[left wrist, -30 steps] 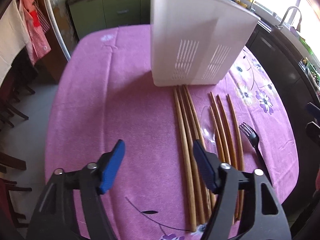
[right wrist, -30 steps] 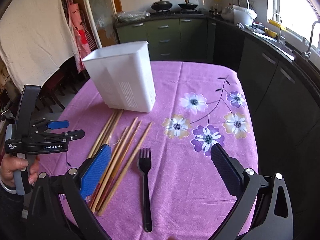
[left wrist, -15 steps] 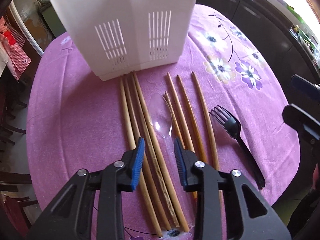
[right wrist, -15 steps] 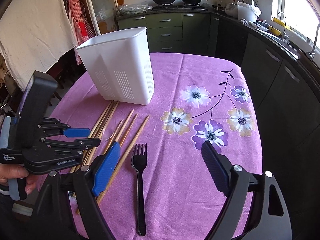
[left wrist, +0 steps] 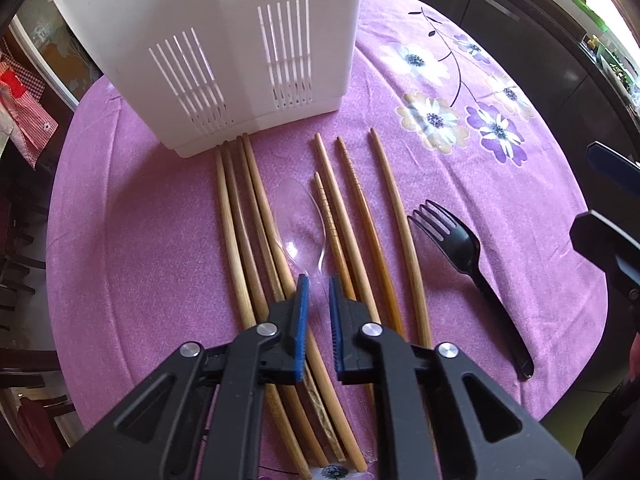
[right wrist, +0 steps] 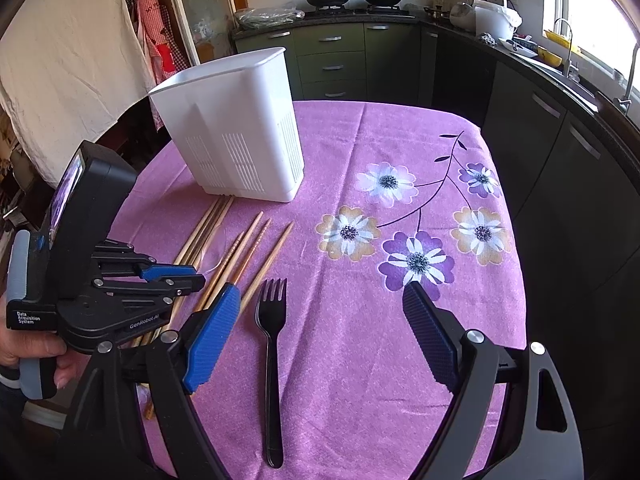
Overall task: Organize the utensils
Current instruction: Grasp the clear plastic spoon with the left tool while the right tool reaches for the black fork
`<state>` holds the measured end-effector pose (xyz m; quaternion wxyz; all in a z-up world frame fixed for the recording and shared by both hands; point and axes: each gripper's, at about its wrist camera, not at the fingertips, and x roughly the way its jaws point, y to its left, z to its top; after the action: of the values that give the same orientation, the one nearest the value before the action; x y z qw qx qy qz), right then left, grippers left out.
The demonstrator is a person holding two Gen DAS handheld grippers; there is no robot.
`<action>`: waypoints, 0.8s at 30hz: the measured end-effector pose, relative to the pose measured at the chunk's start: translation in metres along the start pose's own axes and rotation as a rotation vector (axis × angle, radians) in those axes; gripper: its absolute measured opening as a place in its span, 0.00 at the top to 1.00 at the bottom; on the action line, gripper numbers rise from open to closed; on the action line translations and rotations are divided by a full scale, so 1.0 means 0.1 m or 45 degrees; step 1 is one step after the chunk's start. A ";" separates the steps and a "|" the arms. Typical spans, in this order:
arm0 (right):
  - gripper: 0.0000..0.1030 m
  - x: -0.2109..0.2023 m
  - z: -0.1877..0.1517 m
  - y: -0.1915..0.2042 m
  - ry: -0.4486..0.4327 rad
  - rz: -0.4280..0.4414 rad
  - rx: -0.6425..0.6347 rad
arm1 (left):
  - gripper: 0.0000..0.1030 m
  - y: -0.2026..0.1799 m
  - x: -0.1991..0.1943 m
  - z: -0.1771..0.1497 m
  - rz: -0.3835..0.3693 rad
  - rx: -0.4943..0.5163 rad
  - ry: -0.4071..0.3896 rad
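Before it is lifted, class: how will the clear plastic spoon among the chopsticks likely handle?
The clear spoon looks thin, so probably light and a little bendy. Its glossy handle, narrow between the left gripper pads, may slip or twist. Chopsticks lie tight alongside, so lifting could nudge them rolling.

White slotted caddy (left wrist: 224, 40); tan chopsticks (left wrist: 240, 240); clear spoon (left wrist: 300, 220); black fork (left wrist: 460, 248); purple flower-print cloth (left wrist: 132, 220); blue-padded fingers (left wrist: 301, 312).
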<state>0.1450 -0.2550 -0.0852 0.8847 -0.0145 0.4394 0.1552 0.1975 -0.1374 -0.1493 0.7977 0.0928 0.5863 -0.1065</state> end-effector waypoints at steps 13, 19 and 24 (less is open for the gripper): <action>0.20 0.02 -0.02 0.08 0.018 -0.043 -0.053 | 0.88 -0.06 0.06 0.03 -0.008 0.029 0.016; 0.20 0.09 -0.04 0.16 0.056 -0.069 -0.103 | 0.92 -0.04 0.01 -0.03 -0.026 0.035 -0.016; 0.26 0.21 -0.10 0.17 0.164 -0.001 -0.115 | 0.92 0.07 -0.22 -0.07 -0.086 -0.001 -0.114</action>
<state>0.1438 -0.2354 -0.1059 0.8530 -0.0645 0.4880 0.1732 0.1867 -0.1272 -0.1301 0.8192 0.0678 0.5527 -0.1371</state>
